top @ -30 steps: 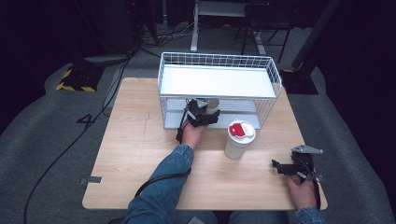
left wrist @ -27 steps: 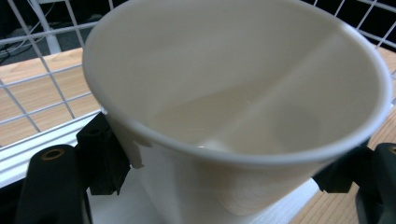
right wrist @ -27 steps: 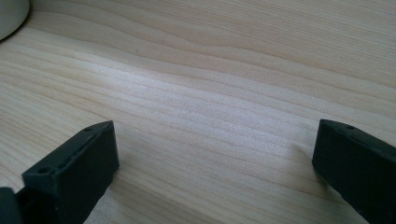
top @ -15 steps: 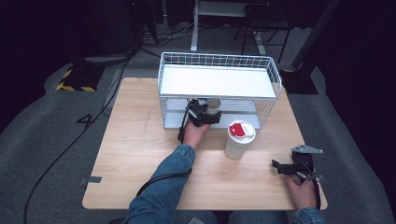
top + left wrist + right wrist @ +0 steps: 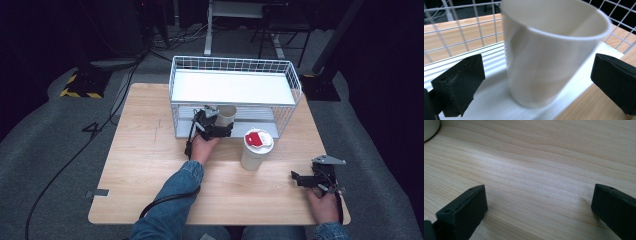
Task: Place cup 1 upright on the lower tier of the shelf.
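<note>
On the wooden table [image 5: 150,165] stands a white wire rack [image 5: 235,95] with a white shelf on top and a lower tier. The left gripper [image 5: 216,126] reaches into the open front of the lower tier, where an open paper cup [image 5: 226,116] stands on the white bottom tray. In the left gripper view the cup [image 5: 549,50] sits upright or slightly tilted between the two black jaws, which are spread wide with a clear gap on each side, so the claw is released and touches nothing. In front of the rack, a second white cup with a white lid and red label [image 5: 257,149] stands upright on the table, just to the right of the person's left hand. The right gripper [image 5: 315,178] rests near the table's right front corner, well apart from both cups; the right gripper view shows its jaws spread wide over bare wood, released.
</note>
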{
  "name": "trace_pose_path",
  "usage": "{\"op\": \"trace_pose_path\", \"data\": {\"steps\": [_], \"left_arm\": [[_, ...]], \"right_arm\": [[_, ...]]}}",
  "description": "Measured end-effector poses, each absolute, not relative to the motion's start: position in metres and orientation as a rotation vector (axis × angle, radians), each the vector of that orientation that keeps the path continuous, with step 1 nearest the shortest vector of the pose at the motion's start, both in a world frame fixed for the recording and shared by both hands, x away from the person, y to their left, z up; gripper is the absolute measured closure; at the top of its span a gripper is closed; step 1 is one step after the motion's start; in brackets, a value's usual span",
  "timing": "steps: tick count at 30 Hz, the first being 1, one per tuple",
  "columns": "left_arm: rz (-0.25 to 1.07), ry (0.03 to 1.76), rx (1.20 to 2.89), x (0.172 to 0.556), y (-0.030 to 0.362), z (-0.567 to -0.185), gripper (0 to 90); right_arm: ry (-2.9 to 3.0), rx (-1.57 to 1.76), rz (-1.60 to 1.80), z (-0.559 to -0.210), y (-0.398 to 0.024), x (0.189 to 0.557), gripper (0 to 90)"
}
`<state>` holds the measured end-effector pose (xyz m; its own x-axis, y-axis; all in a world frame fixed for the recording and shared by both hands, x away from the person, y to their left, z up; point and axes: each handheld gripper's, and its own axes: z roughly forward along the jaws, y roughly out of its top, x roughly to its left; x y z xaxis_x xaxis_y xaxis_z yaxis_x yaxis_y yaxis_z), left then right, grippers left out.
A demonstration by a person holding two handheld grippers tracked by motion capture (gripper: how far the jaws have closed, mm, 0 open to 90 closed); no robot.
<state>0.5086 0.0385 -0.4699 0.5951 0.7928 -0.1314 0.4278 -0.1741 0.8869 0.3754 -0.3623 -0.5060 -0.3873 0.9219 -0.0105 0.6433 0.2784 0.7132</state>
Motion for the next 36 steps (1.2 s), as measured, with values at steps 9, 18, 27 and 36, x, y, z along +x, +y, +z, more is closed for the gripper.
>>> {"op": "trace_pose_path", "data": {"steps": [9, 18, 27, 36], "left_arm": [[0.479, 1.018, 1.765, 0.477, 0.057, -0.453, 0.0], [0.511, 0.968, 1.778, 0.446, 0.078, -0.433, 0.0], [0.524, 0.945, 1.803, 0.415, 0.104, -0.421, 0.0], [0.567, 0.956, 1.888, 0.387, 0.133, -0.429, 0.0]], "right_arm": [[2.132, 1.405, 0.886, -0.506, -0.362, 0.376, 0.6], [2.132, 1.405, 0.886, -0.506, -0.362, 0.376, 0.6], [2.131, 1.405, 0.885, -0.506, -0.362, 0.376, 0.6], [2.134, 1.405, 0.891, -0.506, -0.362, 0.376, 1.0]]}}
